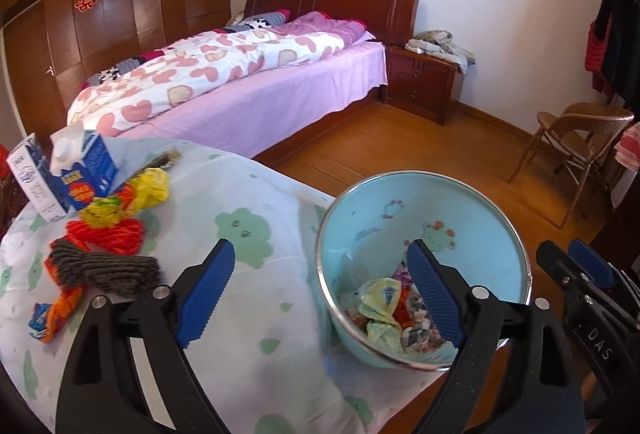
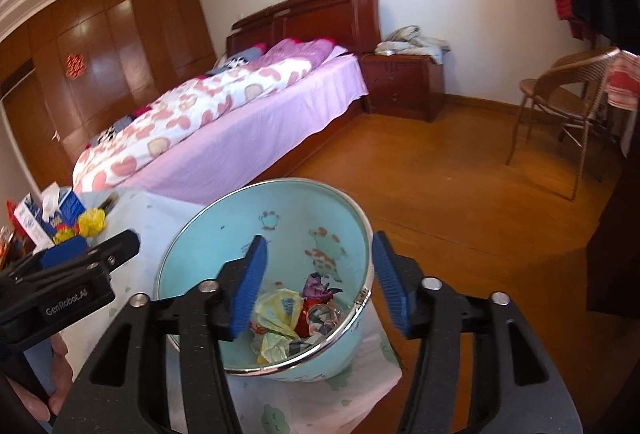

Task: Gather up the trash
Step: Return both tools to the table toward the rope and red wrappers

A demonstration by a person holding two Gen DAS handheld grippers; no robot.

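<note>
Yarn (image 1: pixel 105 254) | left wrist view only | basin (image 2: pixel 192 234) in both

At the lower middle of the left wrist view, a blue finger (image 1: pixel 434 294) covers part of the crumpled wrappers (image 1: pixel 380 310) in the bowl (image 1: pixel 440 194). At the left edge, the printing on the cartons (image 1: pixel 60 174) is too small to read. In the right wrist view, the bowl's near wall sits behind a blue finger (image 2: pixel 248 290), the chair (image 2: pixel 568 102) is partly draped by a red-striped cloth (image 2: pixel 624 82) cut by the right edge, and a hand (image 2: pixel 44 386) is cropped at lower left.
</note>
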